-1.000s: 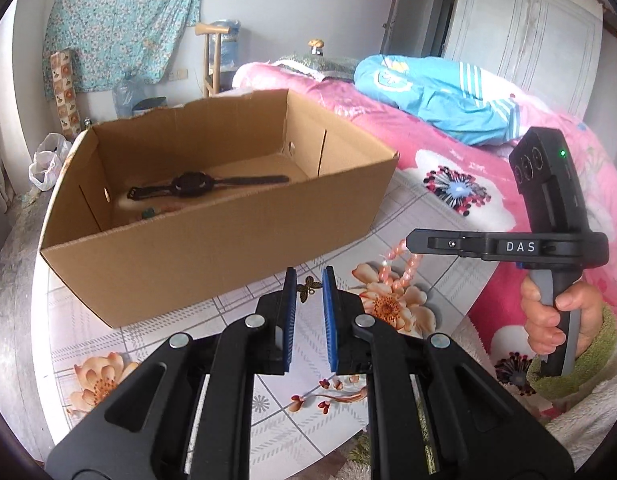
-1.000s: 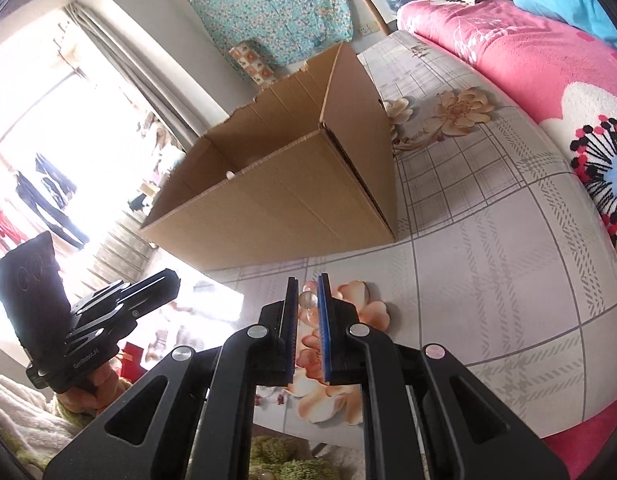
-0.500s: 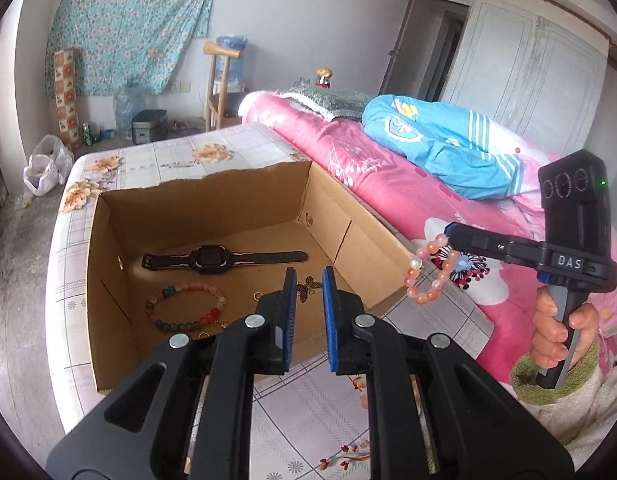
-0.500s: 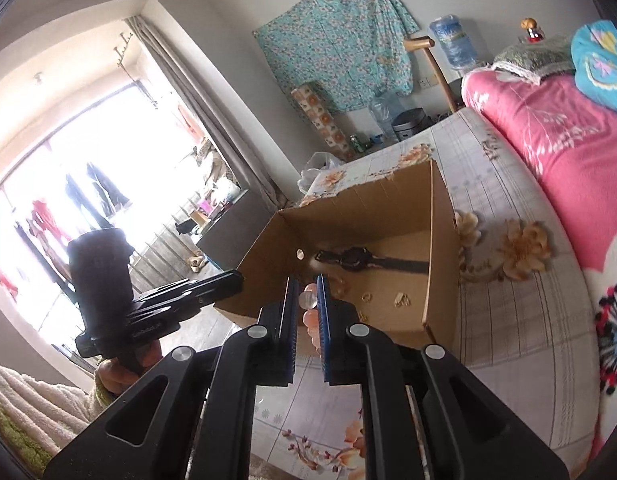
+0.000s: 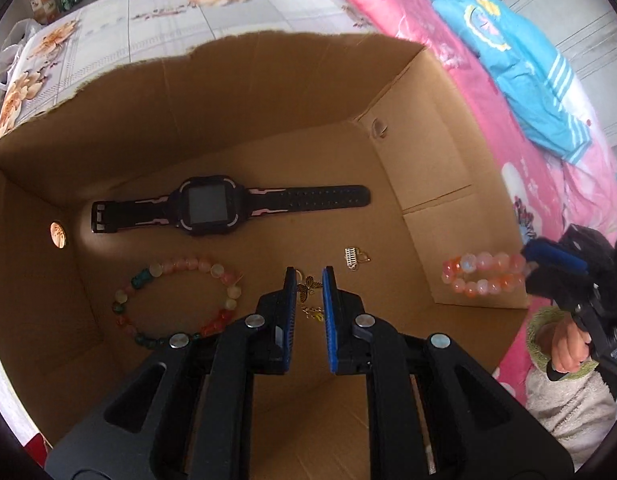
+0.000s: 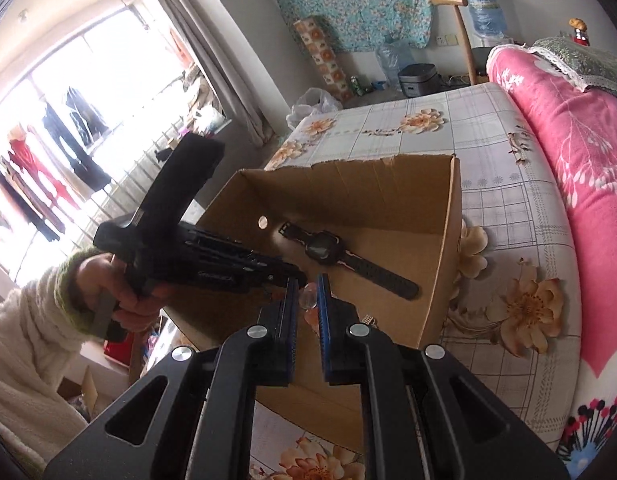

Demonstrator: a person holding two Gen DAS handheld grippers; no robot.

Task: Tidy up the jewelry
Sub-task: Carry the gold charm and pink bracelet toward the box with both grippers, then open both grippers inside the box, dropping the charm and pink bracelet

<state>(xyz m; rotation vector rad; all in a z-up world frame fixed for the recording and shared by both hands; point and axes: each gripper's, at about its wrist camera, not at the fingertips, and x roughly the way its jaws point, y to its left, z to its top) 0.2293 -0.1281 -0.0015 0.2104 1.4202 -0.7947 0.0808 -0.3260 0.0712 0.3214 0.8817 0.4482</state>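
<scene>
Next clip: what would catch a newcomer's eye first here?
The open brown cardboard box fills the left wrist view, with a black square-faced wristwatch lying flat at the back of its floor. At the box's right edge, the right gripper holds a pink-and-orange beaded bracelet, while a multicoloured beaded bracelet lies front-left.
</scene>
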